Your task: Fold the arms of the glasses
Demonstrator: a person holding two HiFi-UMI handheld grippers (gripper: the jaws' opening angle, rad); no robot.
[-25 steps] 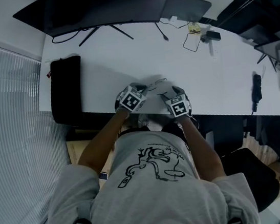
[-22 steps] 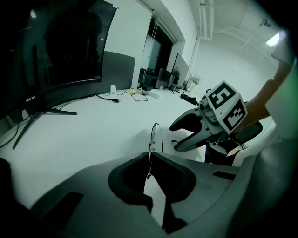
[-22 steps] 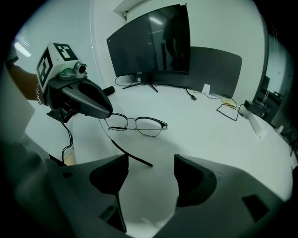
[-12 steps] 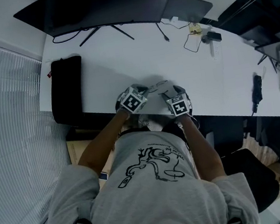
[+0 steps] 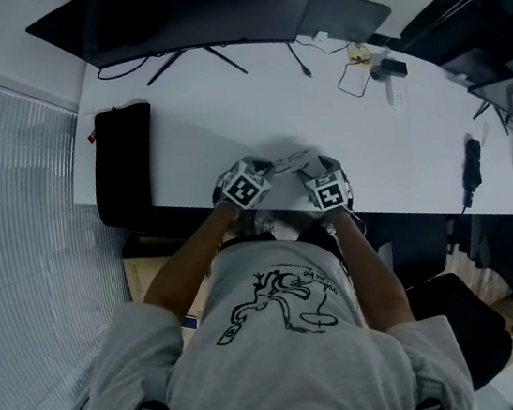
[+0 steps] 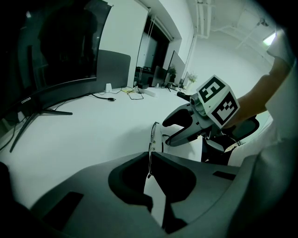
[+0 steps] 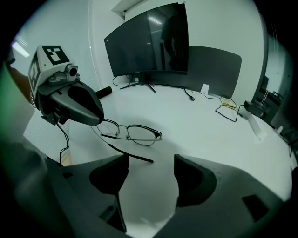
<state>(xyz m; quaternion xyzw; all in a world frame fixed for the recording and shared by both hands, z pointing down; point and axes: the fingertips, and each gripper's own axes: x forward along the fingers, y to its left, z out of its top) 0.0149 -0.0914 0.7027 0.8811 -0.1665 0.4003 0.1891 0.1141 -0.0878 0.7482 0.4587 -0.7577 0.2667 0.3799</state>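
Thin metal-rimmed glasses point(image 7: 132, 132) stand just above the white table point(image 7: 209, 135), close to its near edge. In the head view the glasses point(image 5: 290, 159) show between the two marker cubes. My left gripper point(image 7: 91, 116) is shut on the left end of the frame; in the left gripper view the glasses point(image 6: 152, 139) appear edge-on and run down into my left gripper point(image 6: 150, 161). One dark-tipped arm point(image 7: 132, 155) sticks out unfolded toward my right gripper point(image 7: 151, 161), which stands open with the arm's tip just ahead of its gap. From the left gripper view the right gripper point(image 6: 182, 128) also shows spread jaws.
A curved dark monitor point(image 5: 182, 11) on a stand fills the table's back. A black pad point(image 5: 123, 161) lies at the left end. Cables and small devices point(image 5: 365, 66) sit at the back right. A grey panel point(image 7: 214, 62) stands behind the monitor. The table's near edge runs right under the grippers.
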